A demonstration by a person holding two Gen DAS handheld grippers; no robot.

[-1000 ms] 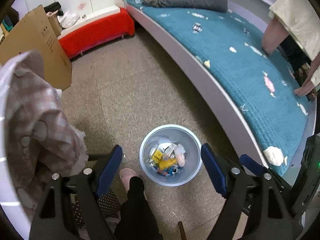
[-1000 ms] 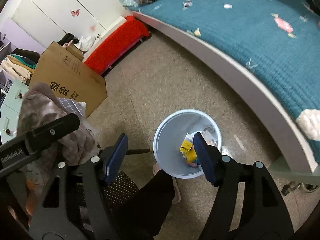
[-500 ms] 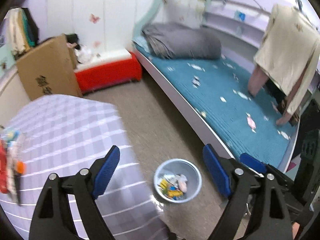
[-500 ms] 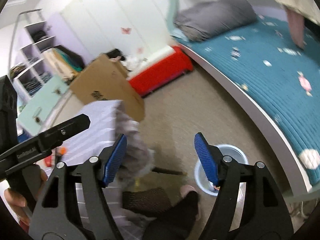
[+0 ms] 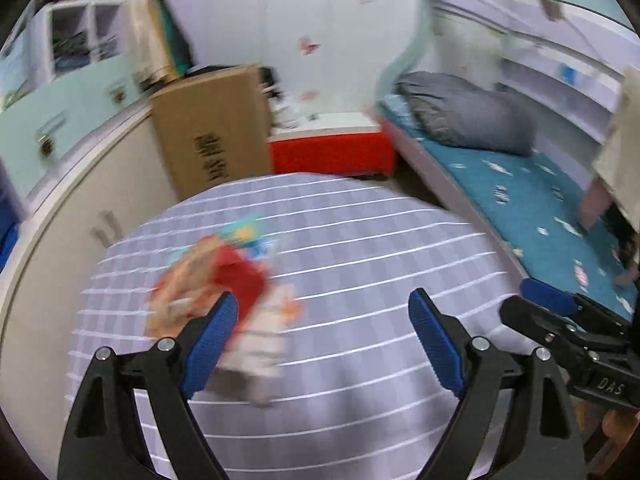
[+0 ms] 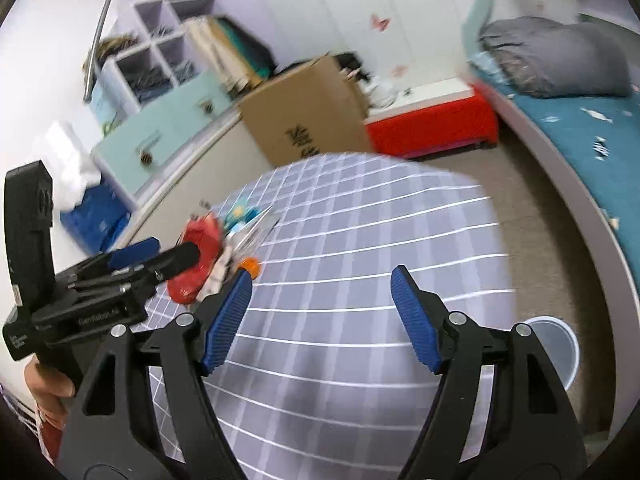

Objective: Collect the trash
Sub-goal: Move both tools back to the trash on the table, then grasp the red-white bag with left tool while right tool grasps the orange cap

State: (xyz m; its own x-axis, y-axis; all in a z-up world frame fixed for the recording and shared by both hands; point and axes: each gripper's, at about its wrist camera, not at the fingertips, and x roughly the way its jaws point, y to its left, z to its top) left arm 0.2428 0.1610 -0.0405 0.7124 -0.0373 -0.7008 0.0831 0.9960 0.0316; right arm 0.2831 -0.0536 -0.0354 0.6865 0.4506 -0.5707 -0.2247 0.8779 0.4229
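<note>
A blurred pile of trash (image 5: 216, 280), red and orange wrappers with some white and blue pieces, lies on a table with a purple checked cloth (image 5: 360, 240). My left gripper (image 5: 322, 304) hangs open over the cloth, and its left pad overlaps the pile's near edge; nothing is pinched. In the right wrist view the same trash pile (image 6: 202, 248) sits at the table's left side, with the left gripper (image 6: 168, 254) in front of it. My right gripper (image 6: 322, 280) is open over bare cloth (image 6: 360, 240), to the right of the pile. The grey bin (image 6: 560, 344) stands on the floor at lower right.
A cardboard box (image 5: 212, 136) and a red bench (image 5: 328, 152) stand beyond the table. A bed with a teal cover (image 5: 520, 200) runs along the right, and a person (image 5: 616, 160) leans on it. Pale drawers (image 6: 160, 136) line the left wall.
Both views have swung up from the floor and the bin to the table top. The trash pile now lies close in front of the left gripper, and the bin has left the left view.
</note>
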